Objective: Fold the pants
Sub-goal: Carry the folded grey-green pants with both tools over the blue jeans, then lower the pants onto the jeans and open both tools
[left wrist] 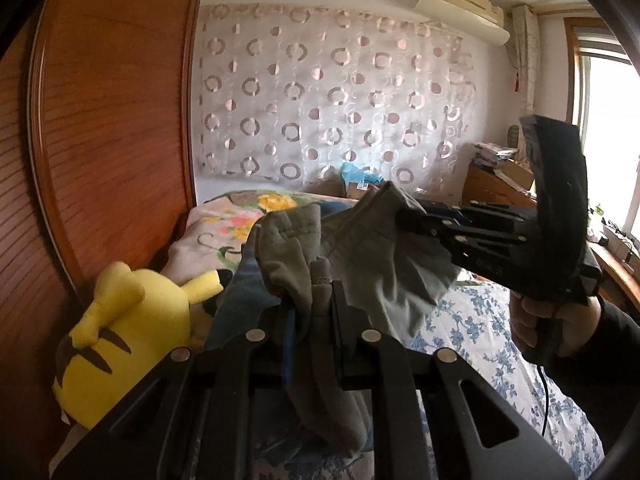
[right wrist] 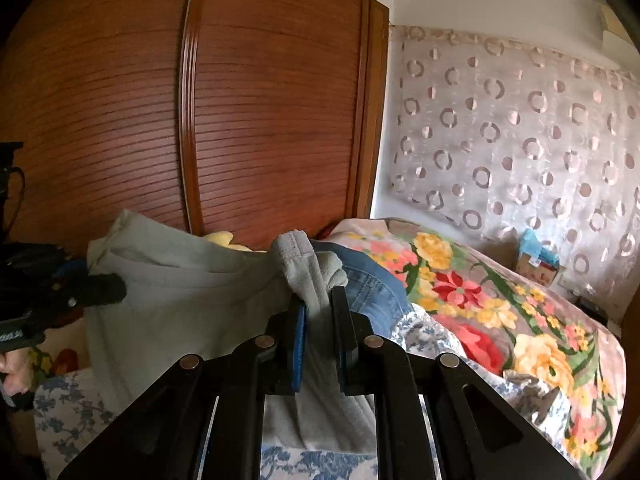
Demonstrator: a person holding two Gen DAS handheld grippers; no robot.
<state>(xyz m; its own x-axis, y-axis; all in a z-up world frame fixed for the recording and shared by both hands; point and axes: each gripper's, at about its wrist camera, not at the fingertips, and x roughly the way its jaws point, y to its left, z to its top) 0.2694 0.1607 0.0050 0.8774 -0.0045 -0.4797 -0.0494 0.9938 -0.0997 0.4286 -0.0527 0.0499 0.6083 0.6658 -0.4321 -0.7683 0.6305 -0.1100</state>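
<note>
Holding the grey-green pants [left wrist: 360, 248] up in the air over the bed [left wrist: 500, 344], one claw on each end.

The left gripper [left wrist: 316, 312] is pinched tight on a bunched bit of cloth, and the right gripper [right wrist: 318, 320] is pinched tight on the thick sewn edge, so the pants hang stretched between them, off the bed. My guess is this is the early part: lifting and spreading before any fold. Next, both claws should pull apart gently to make the cloth flat, then lay it down on a bare spot, away from the blue jeans [right wrist: 372, 288] and the yellow plush toy [left wrist: 124, 340]. A small cardboard box [right wrist: 536, 268] sits far back on the bed with something blue sticking out; I cannot tell what.
</note>
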